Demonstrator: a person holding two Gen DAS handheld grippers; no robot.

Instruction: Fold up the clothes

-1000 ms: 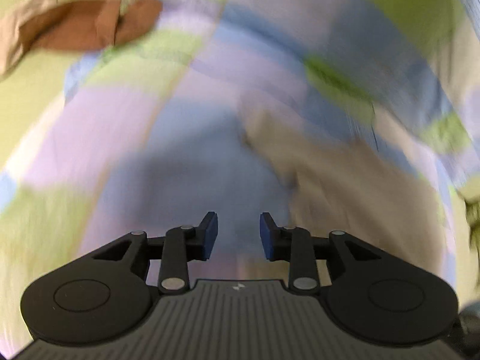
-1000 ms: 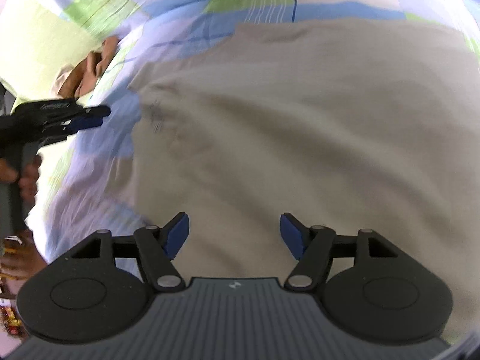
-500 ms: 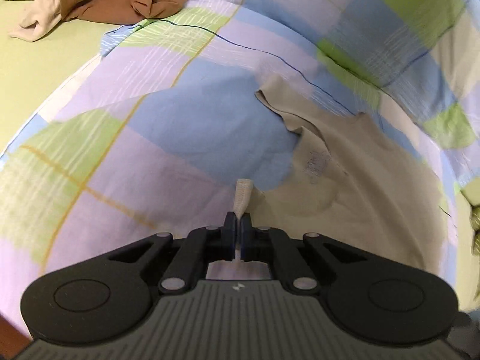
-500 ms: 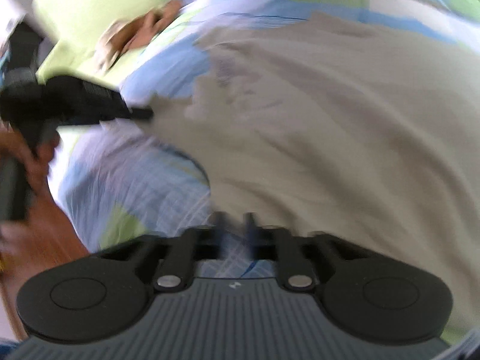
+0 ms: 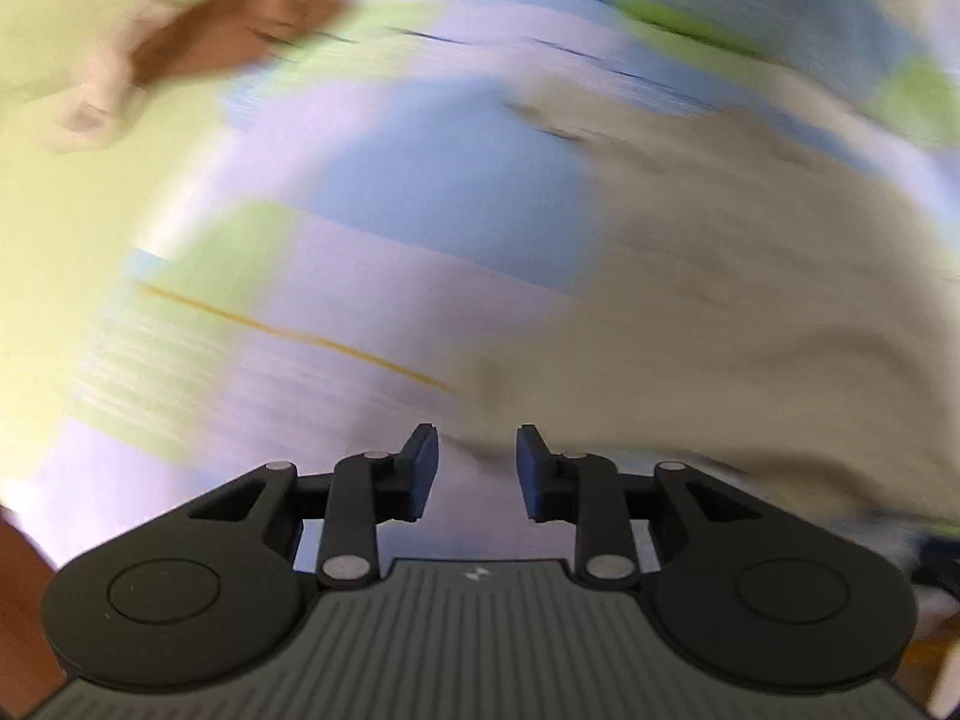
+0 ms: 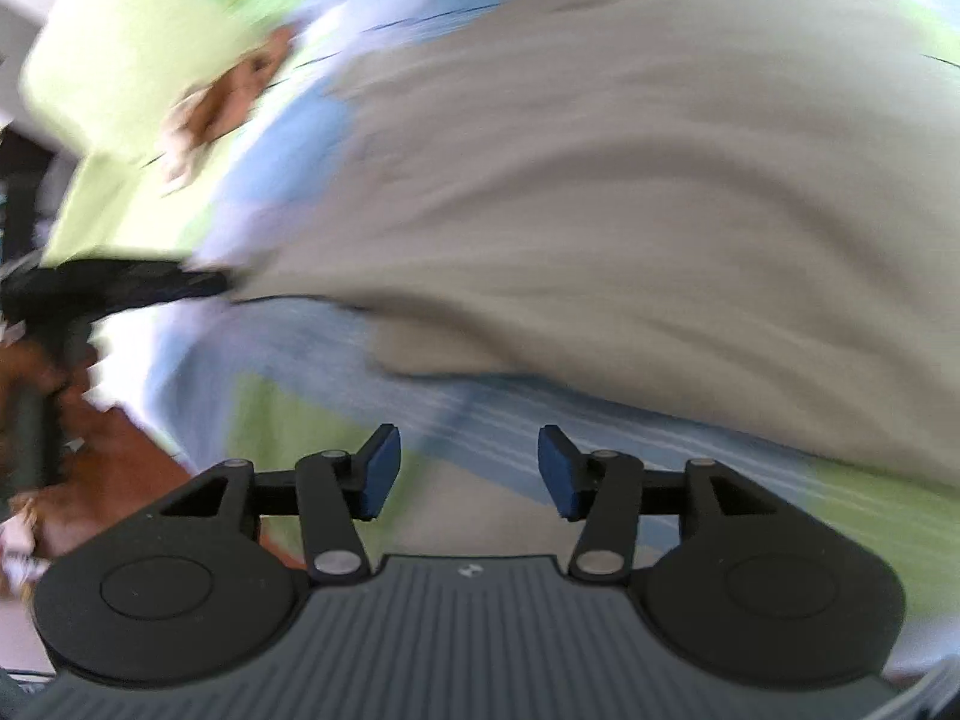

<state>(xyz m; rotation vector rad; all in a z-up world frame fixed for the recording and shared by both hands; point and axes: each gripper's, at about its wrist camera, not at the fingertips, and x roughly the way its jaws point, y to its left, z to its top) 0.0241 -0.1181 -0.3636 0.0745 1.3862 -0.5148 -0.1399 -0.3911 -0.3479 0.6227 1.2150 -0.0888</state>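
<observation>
Evidently between folds: the beige shirt [image 6: 630,198] lies spread on the checked bedsheet [image 5: 432,198], released. The left gripper [image 5: 477,468] and right gripper [image 6: 468,471] have just opened, part-wide, nothing between them. Next, I judge, each must regrip a shirt edge.

A checked bedsheet [image 5: 420,192] in blue, lilac and green; blurred.

My left gripper [image 5: 476,468] was matte black, blue pads [image 5: 425,467], silver pivot screws, ribbed grey housing with a small white mark, my right gripper [image 6: 468,471] looked alike.
</observation>
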